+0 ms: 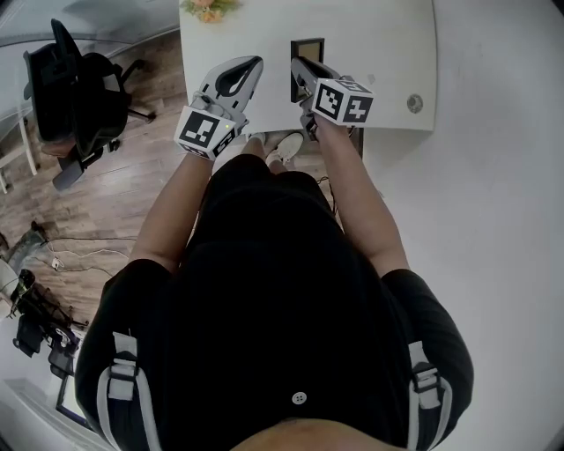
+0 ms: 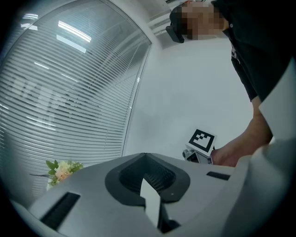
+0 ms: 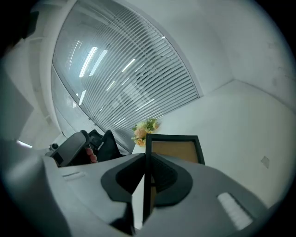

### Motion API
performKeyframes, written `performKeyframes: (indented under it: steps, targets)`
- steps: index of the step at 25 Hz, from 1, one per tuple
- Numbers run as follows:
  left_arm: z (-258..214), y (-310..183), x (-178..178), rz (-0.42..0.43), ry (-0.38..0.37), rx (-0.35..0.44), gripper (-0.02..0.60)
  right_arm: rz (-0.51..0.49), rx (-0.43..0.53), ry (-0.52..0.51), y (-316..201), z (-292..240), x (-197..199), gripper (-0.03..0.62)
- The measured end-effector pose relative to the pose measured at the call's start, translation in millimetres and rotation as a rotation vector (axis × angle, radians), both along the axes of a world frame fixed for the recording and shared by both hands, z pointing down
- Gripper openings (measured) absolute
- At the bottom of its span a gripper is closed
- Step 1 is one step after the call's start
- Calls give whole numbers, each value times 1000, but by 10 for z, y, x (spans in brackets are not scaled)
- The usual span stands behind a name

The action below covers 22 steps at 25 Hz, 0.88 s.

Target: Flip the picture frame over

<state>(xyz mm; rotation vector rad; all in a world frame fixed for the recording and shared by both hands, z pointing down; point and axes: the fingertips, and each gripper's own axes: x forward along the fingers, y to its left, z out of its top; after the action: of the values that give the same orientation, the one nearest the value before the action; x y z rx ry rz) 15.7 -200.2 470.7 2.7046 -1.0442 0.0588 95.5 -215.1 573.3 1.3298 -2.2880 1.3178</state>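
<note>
Nearest the person, the right gripper point(image 1: 300, 77) is clamped on the near edge of the black picture frame point(image 1: 307, 51). In the right gripper view that thin edge runs straight between the closed jaws and the frame's brown panel faces the camera. Whether the frame's far edge touches the white table point(image 1: 388, 53) cannot be made out.

Just left of the frame hovers the left gripper point(image 1: 242, 75), its jaws together with nothing between them, pointing nearly level. It is the closest thing that could hinder a turn to that side.

The table's near edge passes under both grippers, just this side of the frame. To the frame's right lies a wide bare stretch of tabletop, with only a small round disc point(image 1: 414, 103) well apart, near the front right corner.

Beyond the frame and to its left, a bunch of pale flowers point(image 1: 207, 8) stands at the table's far edge. Off the table, well to the frame's left, a black office chair point(image 1: 79, 97) stands on the wood floor point(image 1: 132, 194).
</note>
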Motion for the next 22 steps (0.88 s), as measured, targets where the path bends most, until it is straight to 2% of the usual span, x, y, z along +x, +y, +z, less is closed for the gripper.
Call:
performKeyframes:
  steps: [9, 13, 22]
  targets:
    - [77, -25, 6, -1, -2, -13, 3, -1, -81, -195, -34, 105, 0, 51]
    - [112, -47, -3, -2, -4, -20, 3, 5, -126, -312, -64, 129, -13, 51]
    - [208, -86, -58, -10, -3, -33, 3, -25, -212, -502, -33, 259, -126, 51]
